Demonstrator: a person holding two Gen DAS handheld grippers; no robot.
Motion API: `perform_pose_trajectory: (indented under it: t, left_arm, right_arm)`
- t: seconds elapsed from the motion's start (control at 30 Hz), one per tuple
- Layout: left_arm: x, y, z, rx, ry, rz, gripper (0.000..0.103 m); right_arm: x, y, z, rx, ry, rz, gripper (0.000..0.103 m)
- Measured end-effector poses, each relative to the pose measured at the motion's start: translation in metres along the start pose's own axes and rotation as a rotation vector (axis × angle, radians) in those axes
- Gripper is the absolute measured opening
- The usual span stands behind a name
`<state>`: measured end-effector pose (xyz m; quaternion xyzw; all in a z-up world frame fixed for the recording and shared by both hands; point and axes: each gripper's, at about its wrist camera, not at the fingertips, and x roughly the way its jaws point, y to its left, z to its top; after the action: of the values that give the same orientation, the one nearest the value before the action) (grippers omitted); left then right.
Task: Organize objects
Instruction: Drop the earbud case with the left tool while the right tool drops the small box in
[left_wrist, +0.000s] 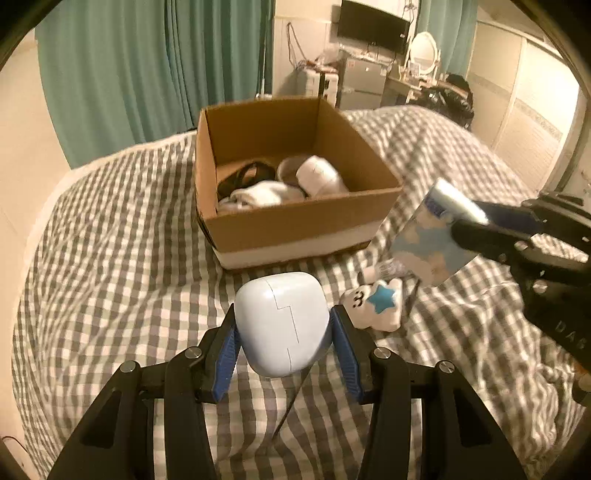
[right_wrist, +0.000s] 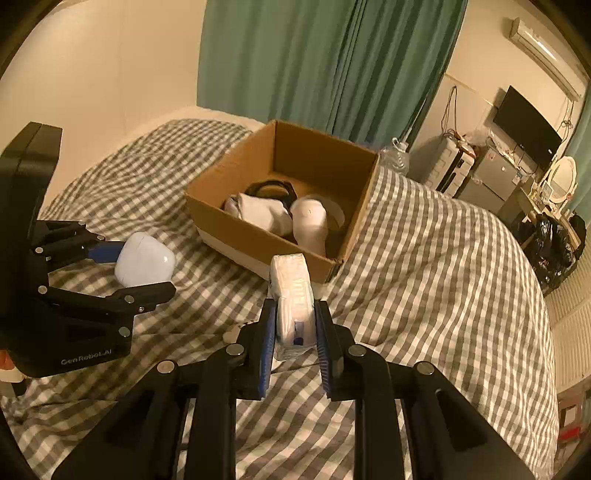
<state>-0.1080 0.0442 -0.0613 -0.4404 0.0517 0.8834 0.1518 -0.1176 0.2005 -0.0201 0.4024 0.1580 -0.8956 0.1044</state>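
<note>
A pale blue case (left_wrist: 281, 325) is clamped in the left tongs (left_wrist: 282, 345) above the checked bed (left_wrist: 110, 258), near the cardboard box (left_wrist: 295, 221). A tissue pack (right_wrist: 291, 295) is gripped edgewise by the right tongs (right_wrist: 295, 332), its long axis aimed at the box's near rim.
</note>
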Motion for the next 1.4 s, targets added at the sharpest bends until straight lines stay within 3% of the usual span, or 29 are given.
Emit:
perform_pose_trajectory:
  t: [0.4, 0.6, 0.7, 0.97, 1.4]
  left_arm:
    - [-0.048, 0.012, 0.033, -0.001, -0.115, -0.004, 0.048]
    - [-0.052, 0.017, 0.061, 0.028, -0.154, 0.026, 0.048]
    - [-0.048, 0.025, 0.079, 0.011, -0.168, 0.007, 0.048]
    - [-0.002, 0.038, 0.128, 0.007, -0.164, 0.017, 0.048]
    - [0.108, 0.055, 0.184, -0.003, -0.098, -0.023, 0.048]
  right_arm:
    - [-0.032, 0.005, 0.024, 0.010, -0.071, 0.003, 0.020]
    - [-0.039, -0.004, 0.047, 0.038, -0.134, -0.001, 0.020]
    - [-0.039, -0.014, 0.065, 0.059, -0.167, -0.002, 0.020]
    - [-0.010, -0.040, 0.113, 0.101, -0.219, -0.015, 0.020]
    - [0.118, -0.075, 0.157, 0.198, -0.157, 0.049, 0.020]
